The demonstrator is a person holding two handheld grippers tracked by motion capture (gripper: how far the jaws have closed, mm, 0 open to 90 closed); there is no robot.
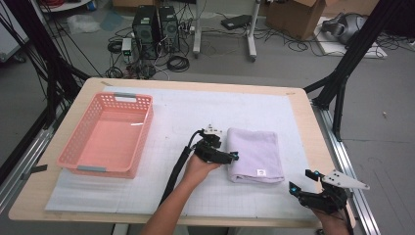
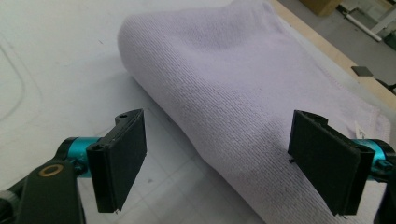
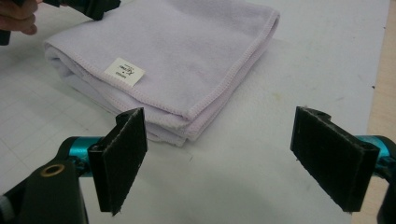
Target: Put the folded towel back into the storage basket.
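A folded lilac towel lies on the white mat right of centre, with a small white label near its front edge. My left gripper is at the towel's left folded edge, open, its jaws straddling the fold with nothing pinched. My right gripper hovers near the table's front right corner, open and empty, a short way in front of the towel's corner. In the right gripper view the label shows, and the other hand holds its gripper at the towel's far side.
A pink plastic basket, empty, stands on the left of the mat. The wooden table edge runs close on the right. Cables, computer towers and cardboard boxes sit on the floor behind the table.
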